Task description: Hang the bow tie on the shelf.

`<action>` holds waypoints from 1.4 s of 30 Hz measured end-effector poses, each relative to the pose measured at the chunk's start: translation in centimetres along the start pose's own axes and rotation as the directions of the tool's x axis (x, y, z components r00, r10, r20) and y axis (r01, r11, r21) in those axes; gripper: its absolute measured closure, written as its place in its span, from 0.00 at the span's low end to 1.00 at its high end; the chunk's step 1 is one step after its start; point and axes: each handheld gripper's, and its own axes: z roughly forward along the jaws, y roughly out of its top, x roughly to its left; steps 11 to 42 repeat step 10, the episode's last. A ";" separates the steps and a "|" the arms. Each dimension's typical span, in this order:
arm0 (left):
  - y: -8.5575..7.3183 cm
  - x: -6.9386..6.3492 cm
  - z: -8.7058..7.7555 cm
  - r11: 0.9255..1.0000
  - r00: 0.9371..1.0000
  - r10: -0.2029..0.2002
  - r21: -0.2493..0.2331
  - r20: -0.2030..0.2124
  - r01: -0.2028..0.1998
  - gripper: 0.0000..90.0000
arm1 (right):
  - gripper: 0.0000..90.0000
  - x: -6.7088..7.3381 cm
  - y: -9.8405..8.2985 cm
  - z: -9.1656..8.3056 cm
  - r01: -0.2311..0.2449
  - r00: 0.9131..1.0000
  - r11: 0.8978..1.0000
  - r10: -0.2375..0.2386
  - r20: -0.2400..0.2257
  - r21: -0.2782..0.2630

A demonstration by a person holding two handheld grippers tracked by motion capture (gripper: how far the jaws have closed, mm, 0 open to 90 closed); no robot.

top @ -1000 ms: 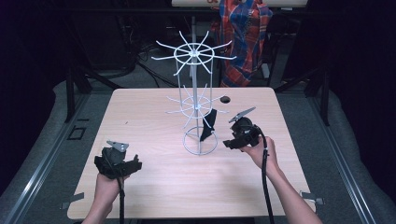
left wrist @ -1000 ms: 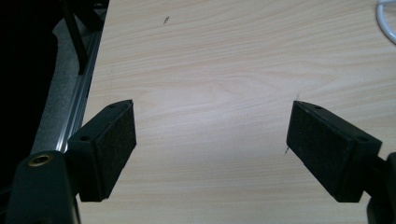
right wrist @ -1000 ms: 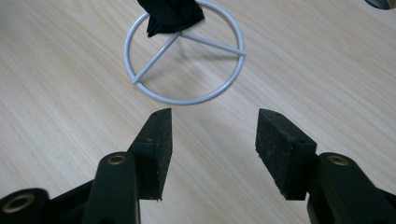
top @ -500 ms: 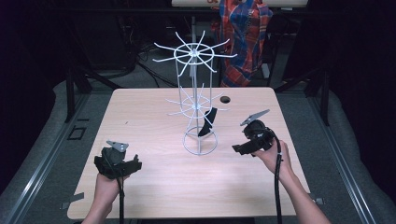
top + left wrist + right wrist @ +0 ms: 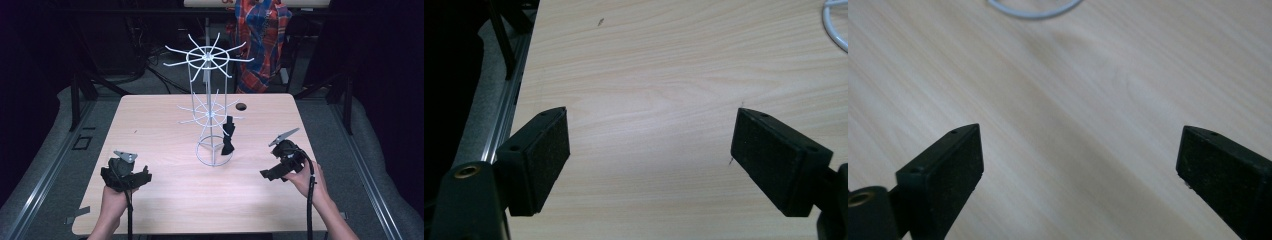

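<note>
A small black bow-shaped item (image 5: 228, 136) is being carried on a lower prong of the white wire display rack with radiating hooks (image 5: 210, 107), just above the rack's ring base. The rack is being supported upright near the middle of the light wooden tabletop (image 5: 165, 135). A small dark round hole (image 5: 241, 106) is being shown in the tabletop behind the rack.

The right hand-held gripper (image 5: 272, 172) is being held low over the tabletop, to the right of the rack and apart from it; its jaws are being kept wide apart, with nothing between them. The left hand-held gripper (image 5: 135, 177) is being held near the front left of the tabletop, well apart from the rack, jaws likewise spread wide and empty.
</note>
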 end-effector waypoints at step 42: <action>0.0 -0.1 0.1 1.000 1.000 0.000 0.000 0.000 0.000 0.18 | 0.00 0.3 -2.3 1.4 0.032 0.999 0.995 -0.032 0.000 0.090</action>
